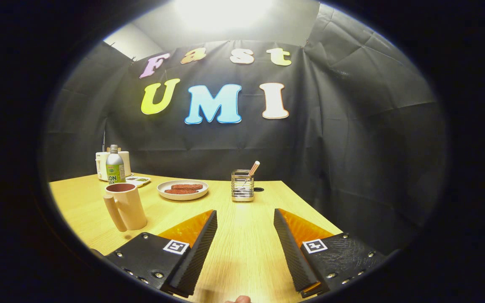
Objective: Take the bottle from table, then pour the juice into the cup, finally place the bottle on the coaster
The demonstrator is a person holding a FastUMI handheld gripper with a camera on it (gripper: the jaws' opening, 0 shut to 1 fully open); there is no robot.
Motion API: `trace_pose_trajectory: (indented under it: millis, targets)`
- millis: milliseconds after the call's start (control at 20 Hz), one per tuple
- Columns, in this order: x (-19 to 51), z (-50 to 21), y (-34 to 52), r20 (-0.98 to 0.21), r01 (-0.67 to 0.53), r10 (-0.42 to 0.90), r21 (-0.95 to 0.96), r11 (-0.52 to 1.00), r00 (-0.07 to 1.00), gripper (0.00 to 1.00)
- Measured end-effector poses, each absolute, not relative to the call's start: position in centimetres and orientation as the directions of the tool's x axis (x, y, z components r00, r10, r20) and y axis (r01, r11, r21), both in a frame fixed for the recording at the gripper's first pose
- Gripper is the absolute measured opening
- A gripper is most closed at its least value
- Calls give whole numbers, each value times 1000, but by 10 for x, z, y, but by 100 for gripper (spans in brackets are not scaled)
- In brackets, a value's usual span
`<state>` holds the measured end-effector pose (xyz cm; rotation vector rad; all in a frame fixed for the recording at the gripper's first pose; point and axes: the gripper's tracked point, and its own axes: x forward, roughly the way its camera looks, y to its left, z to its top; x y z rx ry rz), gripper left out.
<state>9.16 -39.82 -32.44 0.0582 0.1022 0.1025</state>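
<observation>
Two gripper (245, 219) fingers stand apart over bare table (242, 252), holding nothing. Beyond them, off to the left, sits the cup (125, 206); farther back stands the bottle (115, 165), untouched. Every step seems still ahead.

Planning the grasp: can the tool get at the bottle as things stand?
Probably yes, with a detour. The tool is open over bare table; the bottle stands upright well beyond the fingers, with the cup right in front of it.

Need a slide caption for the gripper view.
Open hand-held gripper over table, bottle and cup ahead.
</observation>
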Motion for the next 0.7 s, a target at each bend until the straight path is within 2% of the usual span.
trace_pose_trajectory:
  millis: [700]
  targets:
    - [88,-326,-398,-108,-100,107,66,993,988,83]
